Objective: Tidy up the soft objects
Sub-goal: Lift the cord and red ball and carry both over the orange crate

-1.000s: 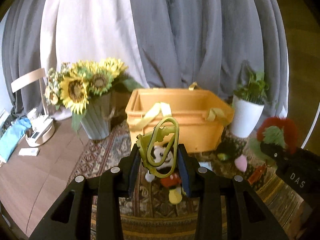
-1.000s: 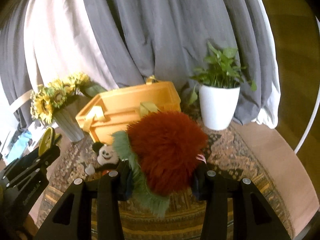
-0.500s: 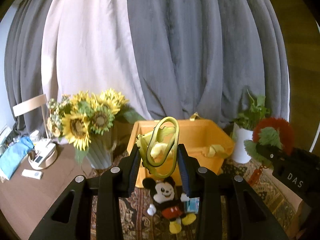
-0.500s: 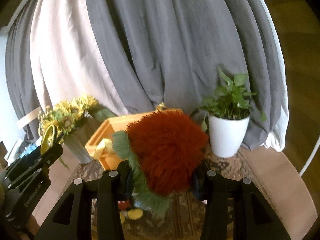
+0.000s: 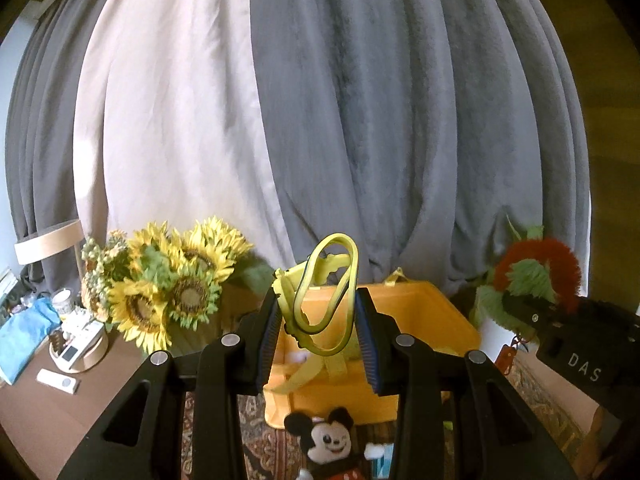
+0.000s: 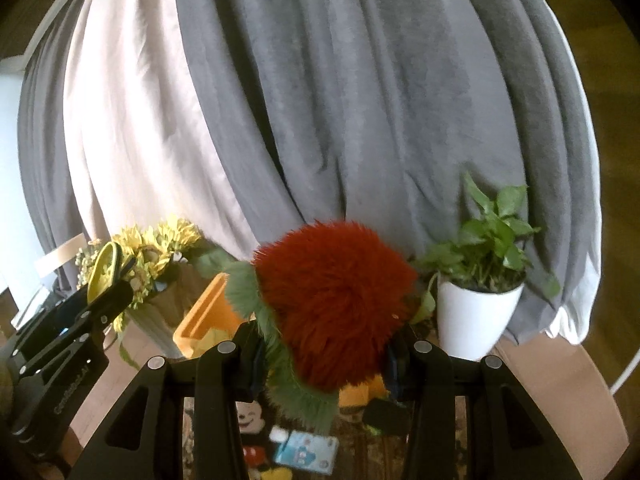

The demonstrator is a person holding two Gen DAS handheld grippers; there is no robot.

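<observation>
Since 1 s ago both claws have been raised: orange bin [image 5: 404, 320] and Mickey plush [image 5: 326, 446] are now seen lower in the left wrist view, w/ more curtain [image 5: 360, 120] filling the top.

Left claw [image 5: 318, 322] is nearly closed, clamped on a yellow-green looped soft toy [image 5: 324, 304]; its long axis is held upright, loop end up, poking above the claw tips. It is held in front of the bin's open top; the near rim is seen just below and behind the toy.

Right claw [image 6: 324, 354] is nearly closed on a red furry plush [image 6: 334, 300] w/ green fringe [image 6: 280, 364] hanging down-left; roundish, so no clear long axis.

Open air is seen above the bin. To its left it is flanked by sunflowers [image 5: 160, 284], to its right by a white potted plant [image 6: 476, 304]. Mickey lies on the rug [image 5: 256, 440] just before the bin's front wall, beside a small blue pack [image 6: 308, 450].
</observation>
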